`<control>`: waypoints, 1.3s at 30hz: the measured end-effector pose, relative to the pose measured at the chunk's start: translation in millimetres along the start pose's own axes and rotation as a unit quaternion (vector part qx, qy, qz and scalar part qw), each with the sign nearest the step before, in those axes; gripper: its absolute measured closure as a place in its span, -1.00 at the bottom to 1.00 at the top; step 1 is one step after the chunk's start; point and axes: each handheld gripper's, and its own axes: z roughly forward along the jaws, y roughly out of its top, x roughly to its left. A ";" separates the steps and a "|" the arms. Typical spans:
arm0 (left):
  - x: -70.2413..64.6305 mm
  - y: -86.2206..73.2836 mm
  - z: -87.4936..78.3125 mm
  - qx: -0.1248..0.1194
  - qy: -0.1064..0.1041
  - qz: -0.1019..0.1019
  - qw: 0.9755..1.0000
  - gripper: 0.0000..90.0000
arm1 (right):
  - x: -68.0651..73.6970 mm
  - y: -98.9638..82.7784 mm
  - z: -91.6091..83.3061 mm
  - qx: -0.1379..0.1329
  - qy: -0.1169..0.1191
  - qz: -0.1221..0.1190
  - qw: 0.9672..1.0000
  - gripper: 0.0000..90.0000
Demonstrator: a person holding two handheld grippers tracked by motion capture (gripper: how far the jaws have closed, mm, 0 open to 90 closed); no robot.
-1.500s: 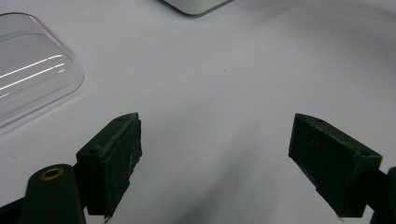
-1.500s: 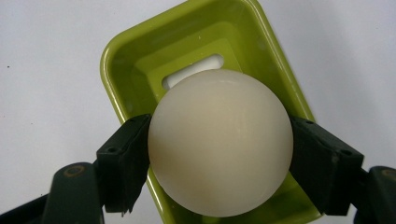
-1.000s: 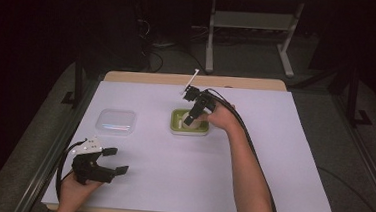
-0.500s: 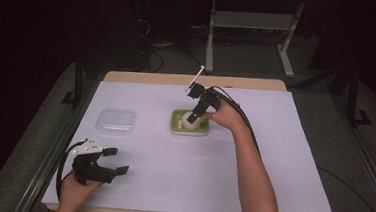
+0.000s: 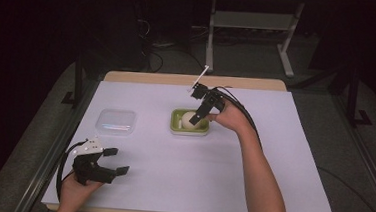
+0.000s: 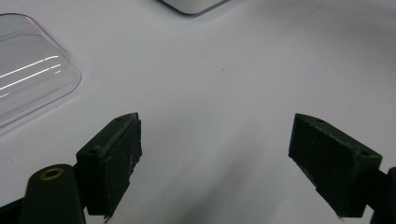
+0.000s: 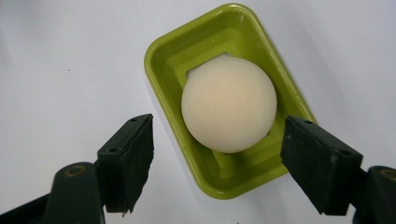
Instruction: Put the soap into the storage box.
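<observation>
A cream ball (image 5: 190, 119) (image 7: 229, 110) rests in a green rectangular tray (image 5: 176, 126) (image 7: 166, 56) near the middle of the white table. Just above and to the right of the tray hangs my right gripper (image 5: 200, 112) (image 7: 217, 161), open, with its jaws wide apart on either side of the ball and not touching it. My left gripper (image 5: 114, 161) (image 6: 215, 161) stands open near the front left corner of the table, nothing between its jaws.
A clear plastic lid (image 5: 116, 121) (image 6: 28, 70) lies flat to the left of the tray. The white sheet (image 5: 272, 157) covers the table. Black cables trail from the right gripper over the hand. A metal stand (image 5: 251, 30) is behind the table.
My right gripper has lifted up and back from inside the tray, leaving the ball lying there. The left gripper has stayed put.
</observation>
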 end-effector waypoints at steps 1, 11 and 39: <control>0.0 0.0 0.1 0.000 0.000 0.000 1.000 -0.63 | -0.5 -1.4 -0.7 -0.002 0.002 0.001 1.000 -0.44; -1.6 0.4 1.3 0.002 -0.001 0.007 1.000 -0.63 | -1.9 -14.1 -7.1 -0.011 0.006 0.012 1.000 -0.45; -1.3 0.3 1.1 0.004 0.000 0.008 1.000 -0.63 | 7.1 -56.8 -25.5 -0.034 -0.005 0.028 0.999 -0.47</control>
